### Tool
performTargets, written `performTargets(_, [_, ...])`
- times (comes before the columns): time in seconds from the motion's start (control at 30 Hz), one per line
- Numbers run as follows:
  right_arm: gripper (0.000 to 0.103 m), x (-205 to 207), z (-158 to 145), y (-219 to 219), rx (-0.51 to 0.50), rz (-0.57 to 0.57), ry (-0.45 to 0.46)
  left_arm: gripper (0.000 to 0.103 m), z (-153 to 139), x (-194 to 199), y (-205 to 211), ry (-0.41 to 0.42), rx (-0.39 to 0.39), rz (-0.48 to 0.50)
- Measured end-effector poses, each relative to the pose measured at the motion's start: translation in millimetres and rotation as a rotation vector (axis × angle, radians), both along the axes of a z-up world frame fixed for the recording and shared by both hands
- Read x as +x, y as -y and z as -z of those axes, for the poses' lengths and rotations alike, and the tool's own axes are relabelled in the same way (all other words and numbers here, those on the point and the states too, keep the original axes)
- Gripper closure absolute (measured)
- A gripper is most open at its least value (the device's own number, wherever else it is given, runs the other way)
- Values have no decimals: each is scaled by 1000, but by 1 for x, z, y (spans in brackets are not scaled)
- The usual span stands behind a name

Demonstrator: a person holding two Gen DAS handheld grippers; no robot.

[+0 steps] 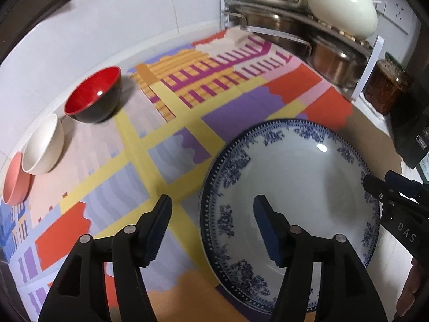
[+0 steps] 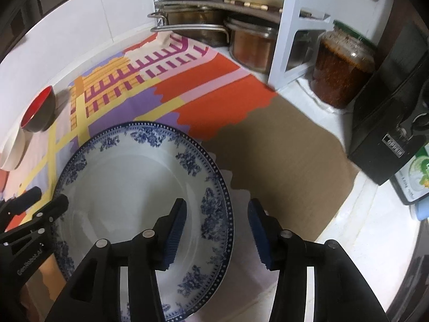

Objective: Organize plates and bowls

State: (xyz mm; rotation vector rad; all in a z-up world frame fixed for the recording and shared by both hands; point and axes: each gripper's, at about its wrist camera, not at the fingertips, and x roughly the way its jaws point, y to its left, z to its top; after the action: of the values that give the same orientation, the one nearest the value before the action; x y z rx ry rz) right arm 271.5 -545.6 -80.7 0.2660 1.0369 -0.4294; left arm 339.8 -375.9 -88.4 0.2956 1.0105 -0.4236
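**Both claws apart over the blue-patterned plate**

Your left claw (image 1: 213,226) stood with its jaws apart, straddling the left rim of the blue-and-white plate (image 1: 303,166). One finger hung over the patterned cloth (image 1: 241,102) and the other over the plate's pale centre, and neither pad pressed on the rim. Your right claw (image 2: 217,230) was likewise apart across the plate's right rim (image 2: 217,185), one finger above the plate's inside and the other above the brown part of the surface (image 2: 281,139); no pad gripped the plate there either. Whether any fingertip brushed the plate, you could not have told from these views.

The plate lay flat on the near right part of the cloth, its right edge reaching past the cloth onto the brown area. Along the far left edge, by the white wall, three bowls stood in a row: a red-lined black bowl (image 1: 95,95) farthest back, then a white bowl (image 1: 43,145), then a pink bowl (image 1: 16,179) nearest, the pink one just beside the white. All three were well apart from the plate.

At the back corner a white rack (image 2: 292,40) carried steel pots (image 2: 198,24) and cream cookware (image 1: 343,8). A jar of dark red contents (image 2: 340,64) stood beside the rack, with a black appliance (image 2: 394,123) to its right.
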Motion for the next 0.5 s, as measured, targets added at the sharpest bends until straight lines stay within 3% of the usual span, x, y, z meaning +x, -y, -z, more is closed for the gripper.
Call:
performTargets(0.13, [54, -2, -12, -10, -11, -19, 34, 34, -14, -3, -13, 60, -22, -12])
performTargets(0.23, [47, -2, -22, -22, -14, -40, 63, 30, -24, -6, -29, 99, -36, -48])
performTargets(0.5, [47, 2, -48, -69, -14, -141, 149, 21, -51, -15, -84, 199, -43, -142])
